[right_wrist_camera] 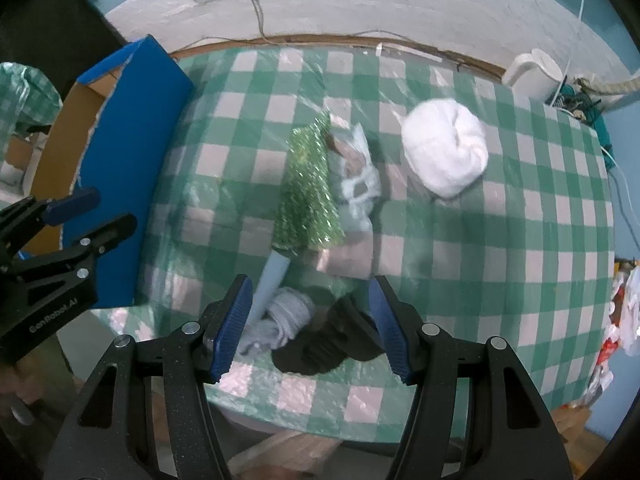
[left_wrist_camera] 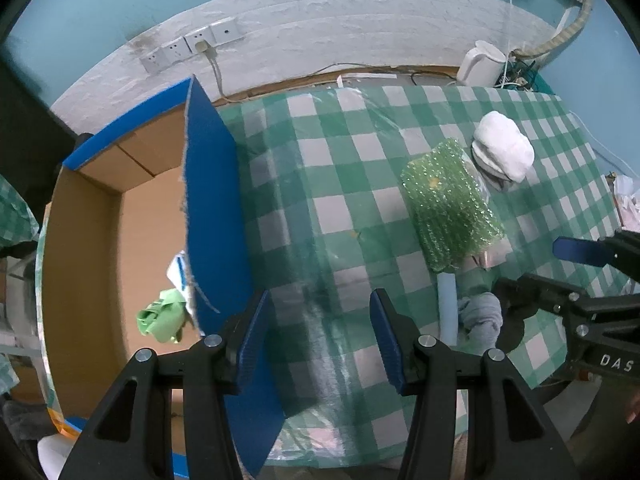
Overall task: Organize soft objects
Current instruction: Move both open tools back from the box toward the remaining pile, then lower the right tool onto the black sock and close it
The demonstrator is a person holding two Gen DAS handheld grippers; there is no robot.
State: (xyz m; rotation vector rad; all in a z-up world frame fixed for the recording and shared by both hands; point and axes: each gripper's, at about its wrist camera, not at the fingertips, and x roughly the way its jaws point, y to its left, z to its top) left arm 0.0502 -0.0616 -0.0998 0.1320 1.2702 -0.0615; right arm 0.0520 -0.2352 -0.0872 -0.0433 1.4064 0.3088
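We are hovering the right tool (right_wrist_camera: 310, 328), released and empty, over a grey cloth (right_wrist_camera: 280, 318) and black item (right_wrist_camera: 324, 344) at the checkered surface's (right_wrist_camera: 460, 280) near edge, judging a grasp next, while the left tool (left_wrist_camera: 320, 340), also released, is waiting beside the cardboard box (left_wrist_camera: 100, 240).

The worktop (right_wrist_camera: 460, 248) wears a green-and-white check cloth under clear film. On it lie a white towel (right_wrist_camera: 444, 148) toward the far right, a green bubble wrap (right_wrist_camera: 310, 196) near the middle with a clear bag (right_wrist_camera: 360, 176) touching its right side, a pale blue tube (right_wrist_camera: 270, 280) poking from its near end, and a grey cloth (right_wrist_camera: 282, 318) and a black cloth (right_wrist_camera: 320, 350) at the near edge. A white kettle (right_wrist_camera: 530, 72) stands at the far right corner.
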